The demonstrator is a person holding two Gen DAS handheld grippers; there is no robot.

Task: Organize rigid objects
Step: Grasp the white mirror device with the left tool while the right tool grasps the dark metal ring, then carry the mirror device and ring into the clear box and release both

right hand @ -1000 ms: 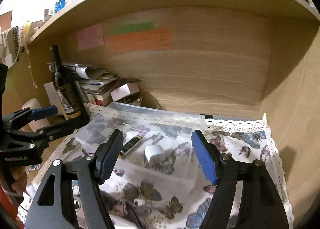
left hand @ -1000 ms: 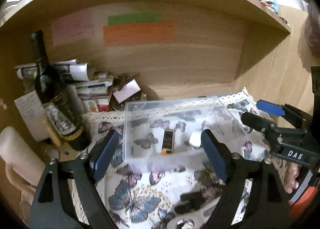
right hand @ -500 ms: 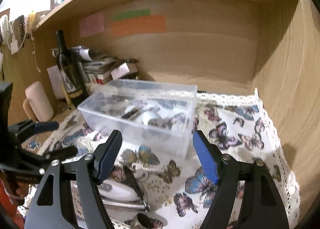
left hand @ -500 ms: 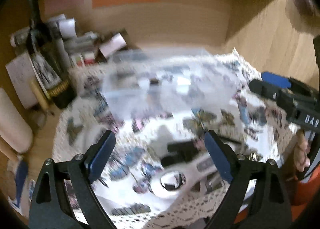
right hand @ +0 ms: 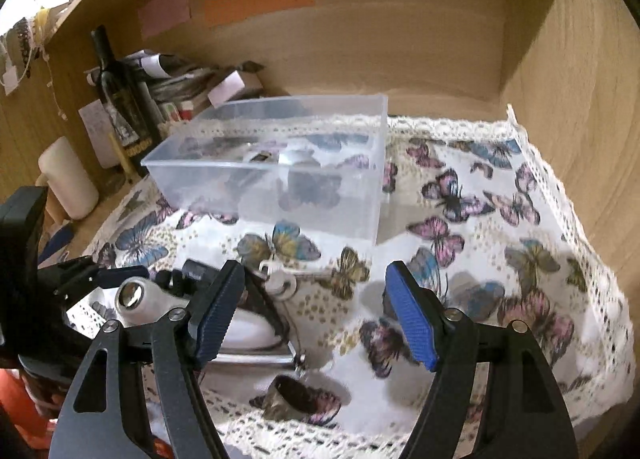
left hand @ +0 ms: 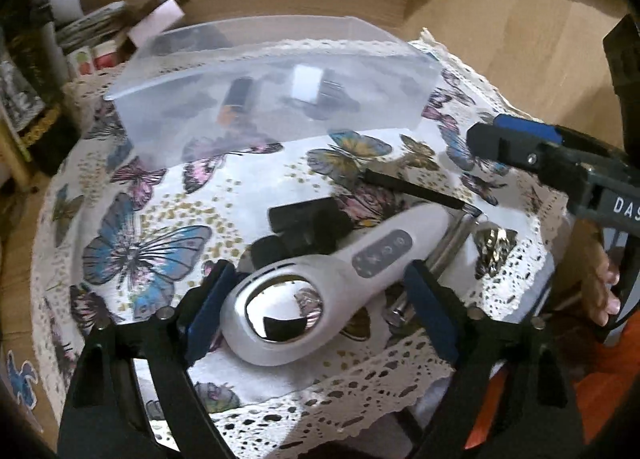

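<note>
Two hand-held grippers point forward and downward, side by side. The left gripper (left hand: 320,307) has its blue-padded jaws spread wide and holds nothing. The right gripper (right hand: 316,315) is likewise spread wide, nothing between its pads. A person's fingers (left hand: 604,287) wrap the right gripper's handle, seen from the left camera.
</note>
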